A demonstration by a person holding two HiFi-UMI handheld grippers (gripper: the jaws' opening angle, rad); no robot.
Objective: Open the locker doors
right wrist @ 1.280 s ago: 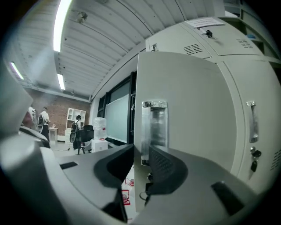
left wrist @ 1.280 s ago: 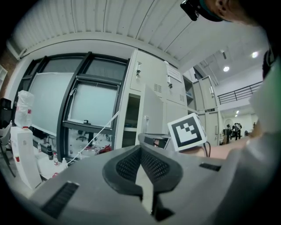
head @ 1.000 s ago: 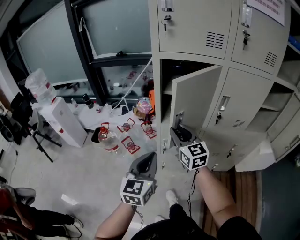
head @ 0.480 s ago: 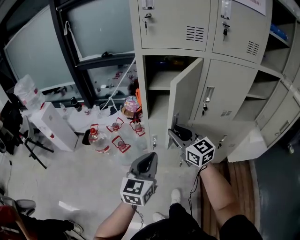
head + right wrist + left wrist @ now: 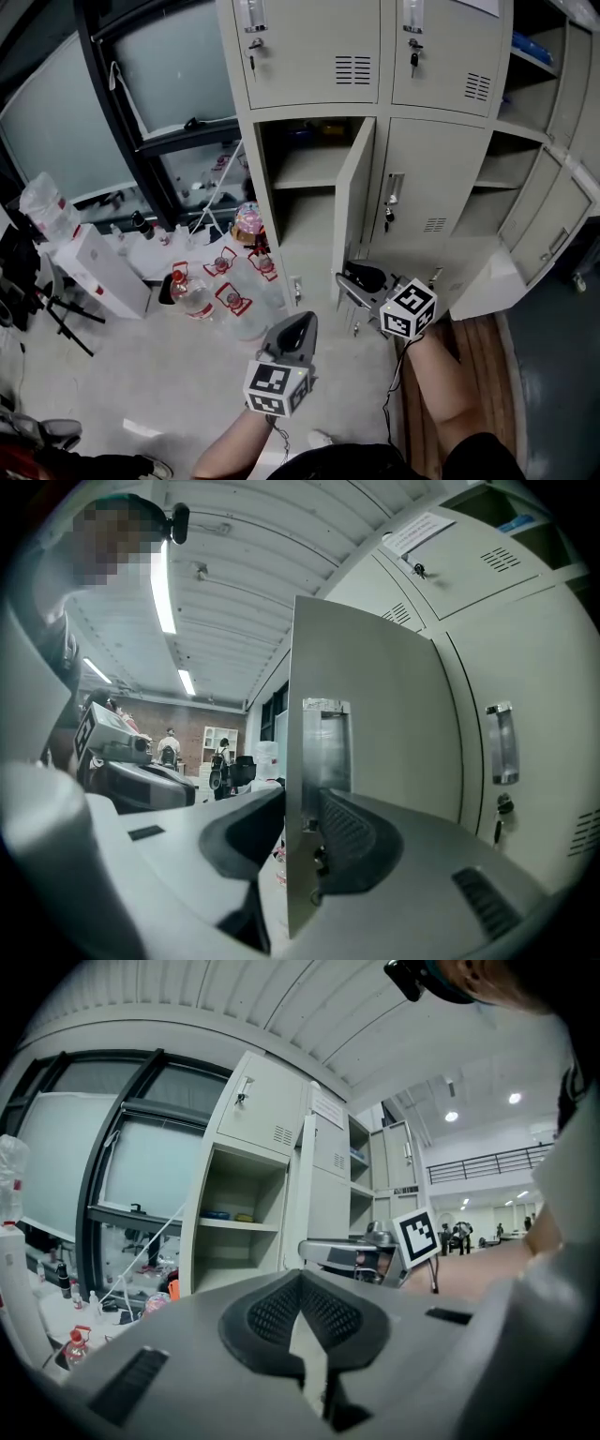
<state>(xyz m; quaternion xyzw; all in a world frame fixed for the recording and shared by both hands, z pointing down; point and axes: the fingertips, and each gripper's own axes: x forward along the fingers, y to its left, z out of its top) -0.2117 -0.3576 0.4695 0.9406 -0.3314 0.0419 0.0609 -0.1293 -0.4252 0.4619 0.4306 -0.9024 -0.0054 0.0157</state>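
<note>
The beige locker bank (image 5: pixel 309 56) fills the top of the head view. Its middle-row door (image 5: pixel 354 202) stands swung out, baring a compartment with a shelf (image 5: pixel 302 178). My right gripper (image 5: pixel 354 279) sits at that door's lower free edge. In the right gripper view the door's edge (image 5: pixel 366 742) runs between the jaws, and my right gripper (image 5: pixel 300 827) is shut on it. My left gripper (image 5: pixel 302 323) hovers over the floor left of the door, shut and empty. In the left gripper view my left gripper (image 5: pixel 300 1283) faces the open compartment (image 5: pixel 234 1213).
Water bottles and small red-framed items (image 5: pixel 192 295) lie on the floor left of the lockers, beside a white box (image 5: pixel 98 267). Further locker doors (image 5: pixel 553 225) hang open at the right. A wooden strip (image 5: pixel 478 347) runs along the locker base.
The middle door has swung wider open, with my right gripper moving along on its edge. My left gripper has drifted a little; the head view has shifted, so the lockers sit further left.
</note>
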